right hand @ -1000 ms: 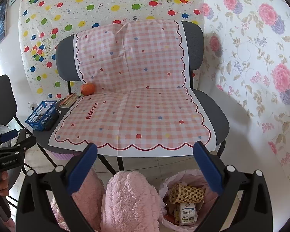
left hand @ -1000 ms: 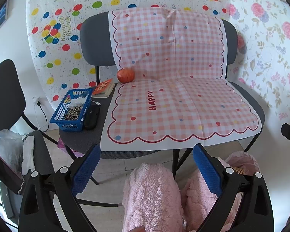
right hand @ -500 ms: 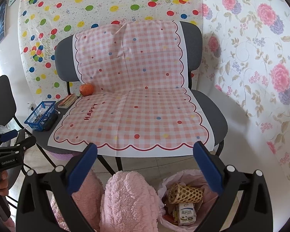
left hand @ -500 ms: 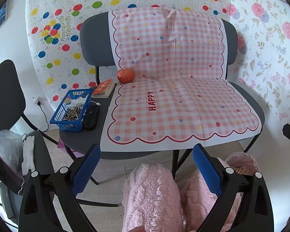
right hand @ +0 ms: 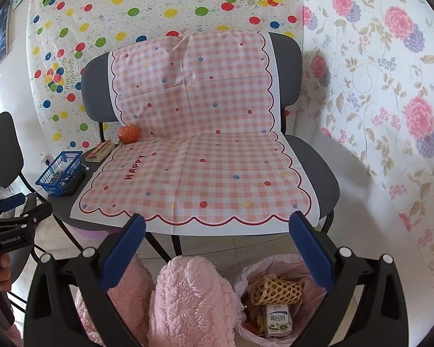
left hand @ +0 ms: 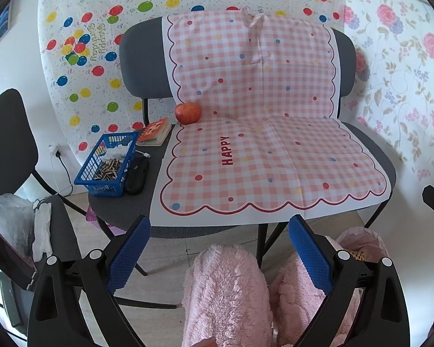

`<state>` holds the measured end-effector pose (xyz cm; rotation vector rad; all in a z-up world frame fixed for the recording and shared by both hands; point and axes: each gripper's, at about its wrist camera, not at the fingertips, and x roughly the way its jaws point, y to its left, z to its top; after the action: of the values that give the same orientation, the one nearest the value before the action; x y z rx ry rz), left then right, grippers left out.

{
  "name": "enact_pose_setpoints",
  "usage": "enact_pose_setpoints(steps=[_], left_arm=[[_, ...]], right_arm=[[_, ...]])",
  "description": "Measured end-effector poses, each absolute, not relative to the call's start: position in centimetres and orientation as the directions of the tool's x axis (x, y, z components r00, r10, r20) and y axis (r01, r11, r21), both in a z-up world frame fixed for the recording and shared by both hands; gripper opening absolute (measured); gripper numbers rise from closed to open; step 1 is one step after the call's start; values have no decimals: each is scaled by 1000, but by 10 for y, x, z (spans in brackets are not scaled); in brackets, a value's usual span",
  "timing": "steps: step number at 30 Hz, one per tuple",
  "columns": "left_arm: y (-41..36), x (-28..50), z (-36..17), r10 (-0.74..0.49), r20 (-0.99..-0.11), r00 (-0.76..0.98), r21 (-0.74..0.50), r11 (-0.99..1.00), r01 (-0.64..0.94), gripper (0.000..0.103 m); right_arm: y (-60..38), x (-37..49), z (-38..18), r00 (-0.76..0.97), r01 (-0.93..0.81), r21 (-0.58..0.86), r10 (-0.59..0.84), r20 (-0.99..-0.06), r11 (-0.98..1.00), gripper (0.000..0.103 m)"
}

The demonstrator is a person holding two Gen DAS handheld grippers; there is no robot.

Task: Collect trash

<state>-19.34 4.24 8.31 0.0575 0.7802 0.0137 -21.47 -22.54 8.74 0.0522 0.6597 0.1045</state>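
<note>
Balloon-printed sheeting (left hand: 81,57) is hanging behind a grey chair (left hand: 139,66), with flowered wallpaper (right hand: 390,101) covering the wall to the right. Furthest left, a second dark chair (left hand: 5,133) is standing with white plastic beside it. On the grey seat's left part, a blue basket (left hand: 107,164) is sitting with small brownish pieces inside, a black case (left hand: 137,175) lying just beside it and a small book (left hand: 156,131) behind. An apple (left hand: 188,112) is resting at the fold of the pink checked cloth (left hand: 260,144) that is draping over the backrest and seat.

Below, the left gripper (left hand: 220,257) is hovering with its blue pads spread wide, holding nothing, above fluffy pink slippers (left hand: 225,295). The right gripper (right hand: 217,254) is likewise gaping apart and empty. On the floor at right, a pink trash bag (right hand: 277,263) is standing open beside the slippers, holding a woven cone (right hand: 275,289) and a milk carton (right hand: 277,318).
</note>
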Motion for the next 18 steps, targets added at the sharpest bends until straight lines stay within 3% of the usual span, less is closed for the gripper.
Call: enact_pose_setpoints(steps=[18], left_arm=[[42, -193, 82, 34, -706, 707, 58, 998, 10, 95]], right_arm=[[-227, -214, 87, 783, -82, 81, 114, -611, 993, 97]])
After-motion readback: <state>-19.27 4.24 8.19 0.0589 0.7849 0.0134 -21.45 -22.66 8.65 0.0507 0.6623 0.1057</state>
